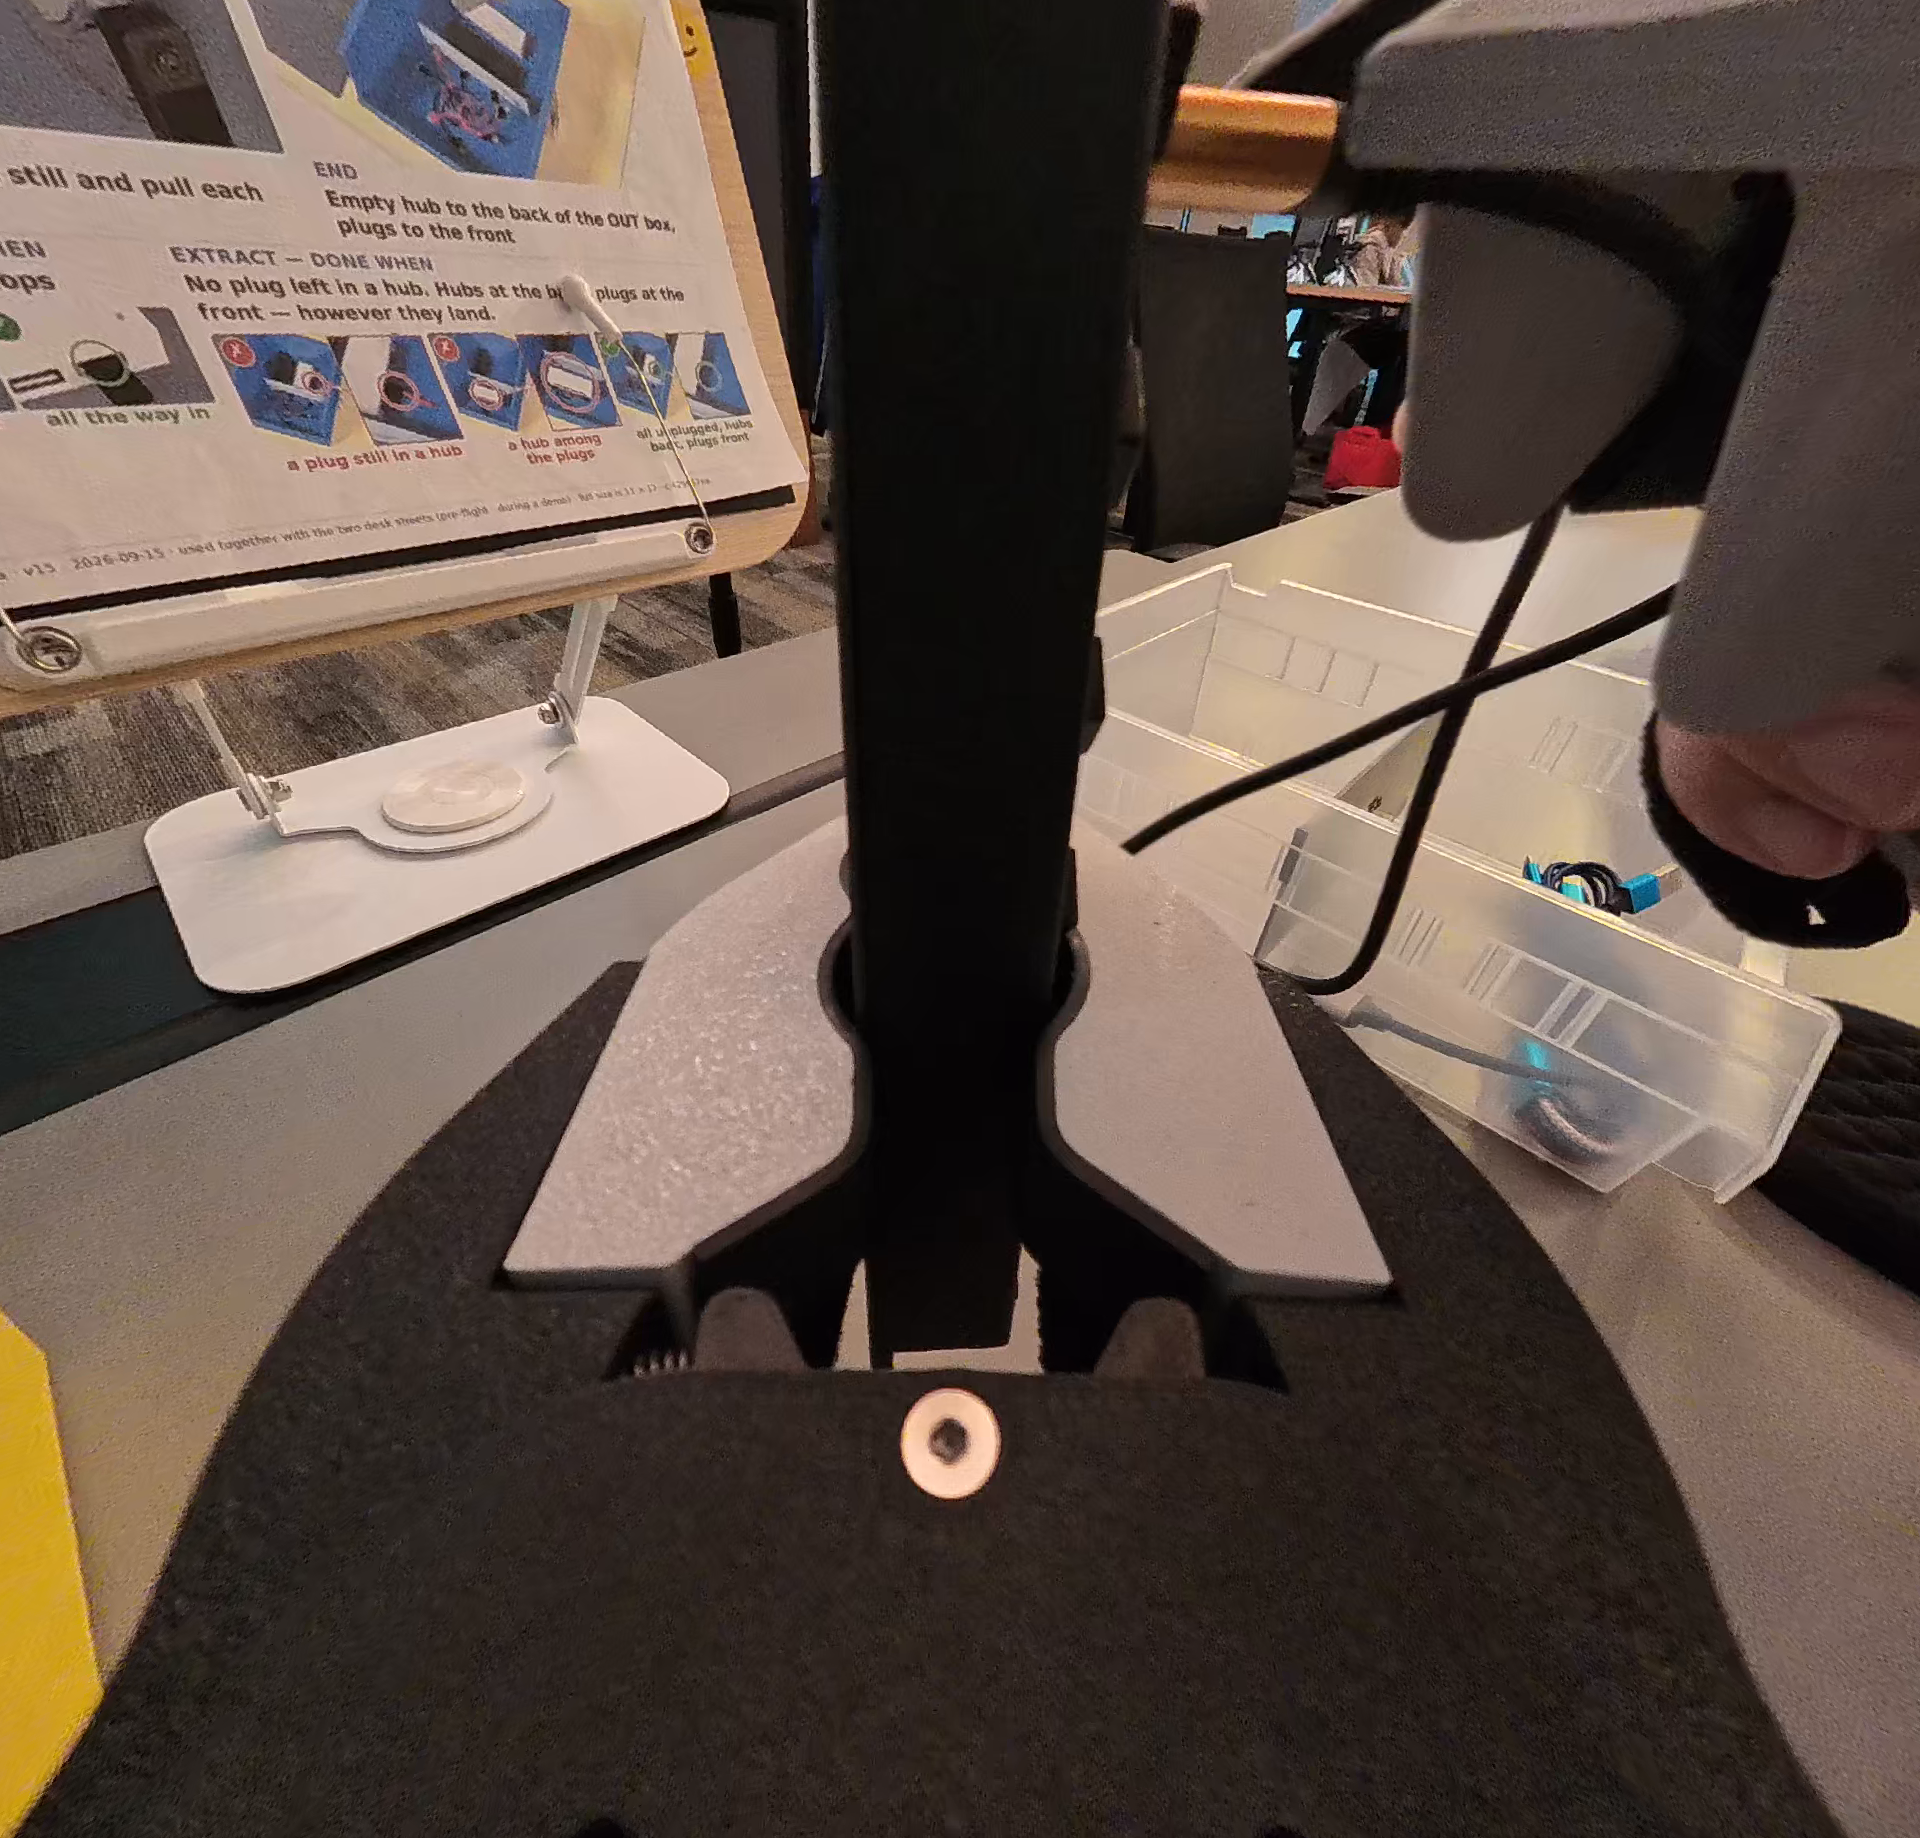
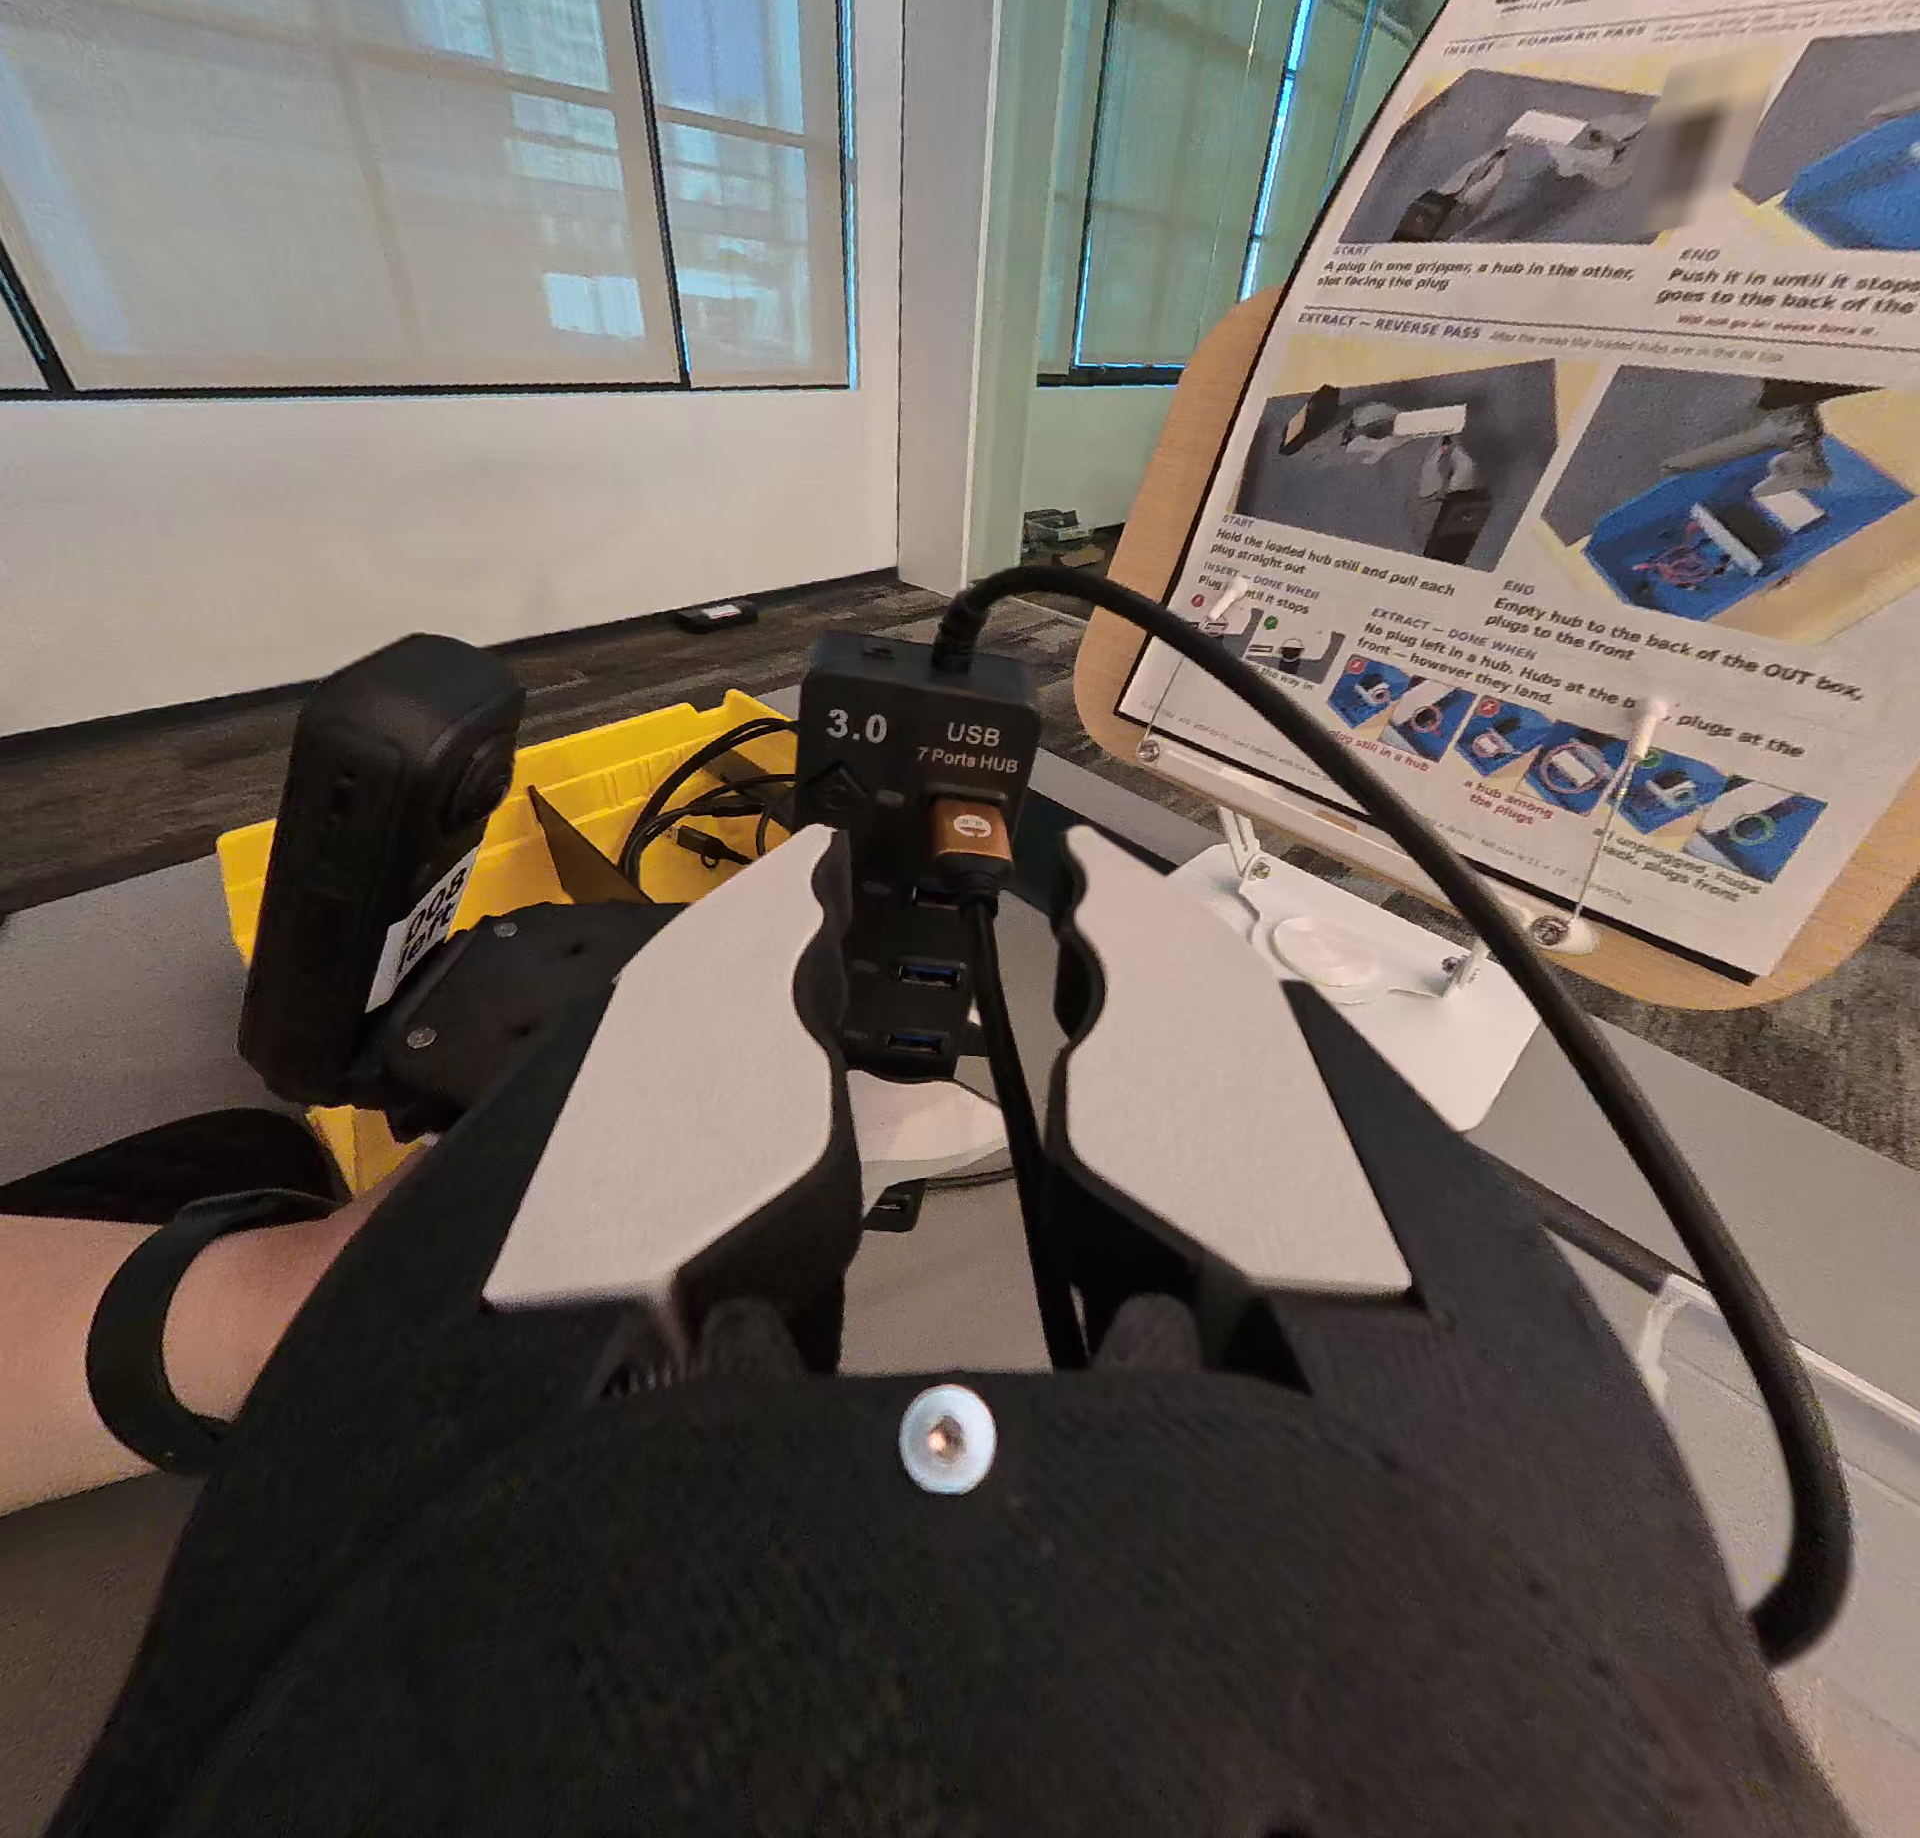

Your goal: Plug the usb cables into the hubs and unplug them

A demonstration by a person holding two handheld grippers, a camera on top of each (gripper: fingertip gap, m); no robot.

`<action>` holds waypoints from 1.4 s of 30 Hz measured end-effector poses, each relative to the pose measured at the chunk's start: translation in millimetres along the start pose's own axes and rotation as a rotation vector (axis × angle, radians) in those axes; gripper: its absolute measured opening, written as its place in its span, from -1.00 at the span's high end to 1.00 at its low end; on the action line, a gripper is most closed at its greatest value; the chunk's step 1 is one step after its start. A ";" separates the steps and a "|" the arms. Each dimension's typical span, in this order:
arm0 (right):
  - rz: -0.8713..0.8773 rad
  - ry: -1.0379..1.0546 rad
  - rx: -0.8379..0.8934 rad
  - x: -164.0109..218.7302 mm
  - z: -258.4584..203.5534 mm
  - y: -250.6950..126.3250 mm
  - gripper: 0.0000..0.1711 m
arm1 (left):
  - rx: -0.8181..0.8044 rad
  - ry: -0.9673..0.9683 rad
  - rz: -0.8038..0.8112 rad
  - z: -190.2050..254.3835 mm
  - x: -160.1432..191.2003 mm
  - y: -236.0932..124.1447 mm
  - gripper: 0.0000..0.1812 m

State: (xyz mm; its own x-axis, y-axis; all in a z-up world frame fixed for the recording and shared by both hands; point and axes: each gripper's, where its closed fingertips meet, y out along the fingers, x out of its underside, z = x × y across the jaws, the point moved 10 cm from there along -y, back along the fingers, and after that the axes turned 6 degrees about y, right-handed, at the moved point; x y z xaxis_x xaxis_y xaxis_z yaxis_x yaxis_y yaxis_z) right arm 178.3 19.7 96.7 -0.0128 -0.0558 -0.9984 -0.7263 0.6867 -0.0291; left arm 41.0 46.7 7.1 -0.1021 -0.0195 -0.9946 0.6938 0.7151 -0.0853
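Left gripper (image 1: 951, 1040): jaws closed tight on a black upright bar, fingers (image 1: 707, 1092) pressing it from both sides. Right gripper (image 2: 945, 947): jaws parted, fingers (image 2: 707, 1040) flanking a thin cable without touching it. Bare wrist with black strap (image 2: 156, 1341) behind the left gripper; gloved hand (image 1: 1787, 801) grips the right gripper's handle.

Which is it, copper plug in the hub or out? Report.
In. The copper plug sits with its tip sunk into a port of the black hub; the blue ports below it stand empty.
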 end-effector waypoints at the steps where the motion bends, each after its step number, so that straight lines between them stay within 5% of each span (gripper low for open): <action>1: -0.003 0.002 -0.002 1.1 0.8 1.2 0.57 | -0.002 -0.001 0.001 0.0 0.2 0.1 0.71; 13: 0.032 0.004 -0.025 4.8 1.2 3.7 0.81 | -0.001 0.051 0.046 7.2 -2.5 -0.9 0.71; 34: 0.116 -0.029 0.012 1.4 -6.9 4.2 0.81 | 0.021 -0.015 0.094 -4.1 -11.7 -1.4 0.70; 38: 0.174 -0.078 0.024 -9.2 -14.7 -8.2 0.81 | 0.049 -0.333 0.158 -40.4 -11.4 -10.3 0.71; 42: 0.166 -0.063 -0.011 -16.7 -17.3 -13.5 0.81 | -0.029 -0.188 0.151 -52.8 -20.6 -24.0 0.71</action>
State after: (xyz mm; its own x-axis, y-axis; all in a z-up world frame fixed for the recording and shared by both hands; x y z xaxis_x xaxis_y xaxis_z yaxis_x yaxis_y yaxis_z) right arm 176.4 -1.2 114.6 -0.0902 0.1040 -0.9905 -0.7250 0.6750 0.1369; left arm -11.1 66.8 32.8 0.1376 -0.0384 -0.9897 0.6703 0.7393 0.0645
